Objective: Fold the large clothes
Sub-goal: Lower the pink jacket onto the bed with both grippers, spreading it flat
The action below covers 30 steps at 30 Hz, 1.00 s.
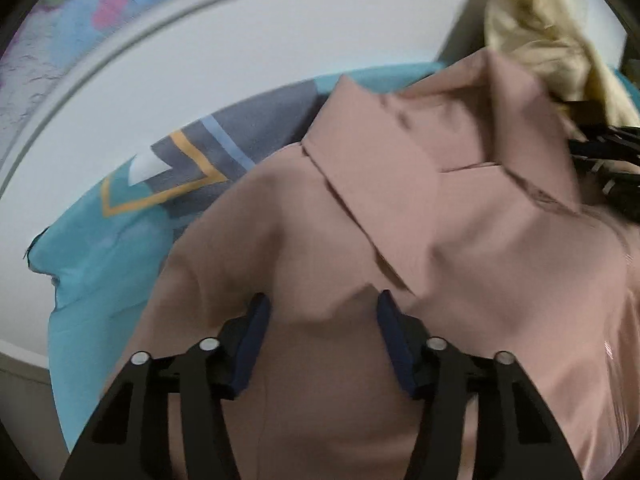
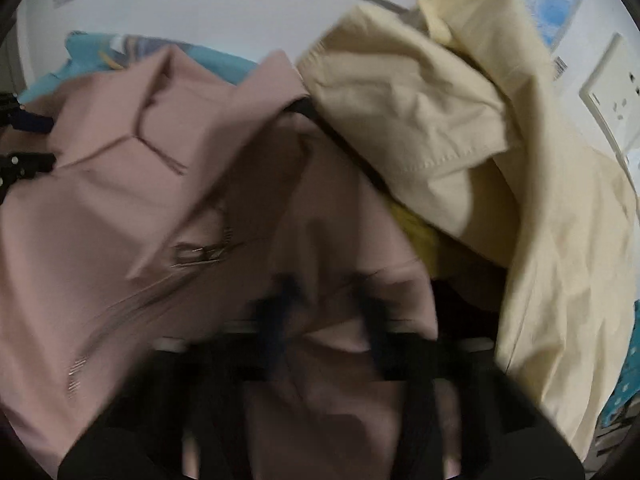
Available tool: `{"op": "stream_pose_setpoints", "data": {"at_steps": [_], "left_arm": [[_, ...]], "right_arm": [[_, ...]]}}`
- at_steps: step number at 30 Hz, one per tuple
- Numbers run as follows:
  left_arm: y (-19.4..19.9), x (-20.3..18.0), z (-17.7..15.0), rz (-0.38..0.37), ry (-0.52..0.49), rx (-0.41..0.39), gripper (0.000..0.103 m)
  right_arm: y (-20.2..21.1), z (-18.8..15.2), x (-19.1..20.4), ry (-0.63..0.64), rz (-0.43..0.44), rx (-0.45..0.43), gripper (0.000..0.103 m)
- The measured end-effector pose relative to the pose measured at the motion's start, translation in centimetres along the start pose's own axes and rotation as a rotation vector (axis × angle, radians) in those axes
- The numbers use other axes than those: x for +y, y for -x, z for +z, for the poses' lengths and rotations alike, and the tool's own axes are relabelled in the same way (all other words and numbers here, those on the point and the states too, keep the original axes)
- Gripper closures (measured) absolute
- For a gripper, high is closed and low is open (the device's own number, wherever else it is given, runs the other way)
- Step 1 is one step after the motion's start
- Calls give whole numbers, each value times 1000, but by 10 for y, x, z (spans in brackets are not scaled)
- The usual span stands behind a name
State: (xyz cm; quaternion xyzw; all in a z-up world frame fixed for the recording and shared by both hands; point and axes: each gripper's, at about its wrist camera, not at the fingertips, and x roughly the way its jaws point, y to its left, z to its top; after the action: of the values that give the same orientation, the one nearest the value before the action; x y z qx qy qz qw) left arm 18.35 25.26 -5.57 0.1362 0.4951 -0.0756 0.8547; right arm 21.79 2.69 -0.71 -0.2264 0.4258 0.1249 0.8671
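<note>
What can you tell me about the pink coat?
The pink coat is dusty pink, smooth woven cloth with a wide folded collar and a stitched flap. It lies rumpled on a teal patterned sheet, not yet folded. A pale yellow garment is heaped beside it and overlaps its upper edge. The left tool has its blue pads apart with pink cloth bulging between them. The right tool is too blurred to show its grip.
</note>
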Motion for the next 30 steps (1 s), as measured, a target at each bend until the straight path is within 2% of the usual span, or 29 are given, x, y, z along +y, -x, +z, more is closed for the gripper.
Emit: {"op": "stream_pose_setpoints", "data": {"at_steps": [1, 2, 3, 8, 10, 12, 13, 14, 15, 16, 17, 20, 22, 23, 24, 25, 26, 27, 28, 30], "left_arm": [[-3, 2, 4, 29, 1, -2, 80], [-9, 4, 11, 61, 11, 1, 94], [-11, 7, 18, 62, 28, -1, 97], [-10, 14, 40, 70, 78, -44, 97], [-4, 13, 40, 28, 89, -58, 86], [2, 14, 39, -42, 100, -68, 55], [8, 12, 35, -101, 92, -92, 50], [13, 10, 31, -126, 76, -106, 38], [17, 7, 27, -141, 57, -121, 33], [21, 4, 23, -150, 37, -134, 33], [25, -2, 17, -163, -1, -148, 32], [17, -18, 14, -115, -63, -133, 29], [5, -27, 18, -94, -74, -92, 33], [-3, -32, 20, -65, -83, -76, 43], [-9, -37, 23, -24, -91, -70, 48], [-10, -38, 25, -12, -87, -86, 52], [-9, -40, 30, 7, -84, -108, 73], [-10, -40, 41, 41, -78, -106, 87], [-11, -38, 46, 65, -59, -100, 92], [-11, -24, 58, 42, 21, -107, 92]], "right_arm": [[4, 6, -5, -25, 17, -28, 102], [8, 11, -9, -46, 29, -53, 102], [15, 19, -14, -71, 31, -84, 102], [22, 37, -23, -138, 61, -165, 103], [16, 37, -26, -147, 70, -148, 102], [12, 34, -30, -173, 102, -136, 102], [14, 31, -30, -171, 119, -138, 100], [21, 25, -28, -162, 128, -149, 94], [28, 17, -24, -147, 137, -157, 66], [33, 11, -19, -121, 145, -166, 36], [31, 6, -11, -101, 146, -166, 33], [10, 1, 9, -9, 71, -90, 35], [-4, 2, 16, 9, 45, -67, 43], [-10, 4, 18, 10, 35, -56, 56], [-15, 7, 19, 8, 12, -51, 80], [-15, 11, 17, -2, 39, -66, 101], [-14, 18, 15, -25, 46, -84, 101], [-12, 25, 11, -64, 42, -101, 101], [-8, 31, 8, -89, 50, -124, 101], [-1, 40, 5, -133, 49, -171, 101]]}}
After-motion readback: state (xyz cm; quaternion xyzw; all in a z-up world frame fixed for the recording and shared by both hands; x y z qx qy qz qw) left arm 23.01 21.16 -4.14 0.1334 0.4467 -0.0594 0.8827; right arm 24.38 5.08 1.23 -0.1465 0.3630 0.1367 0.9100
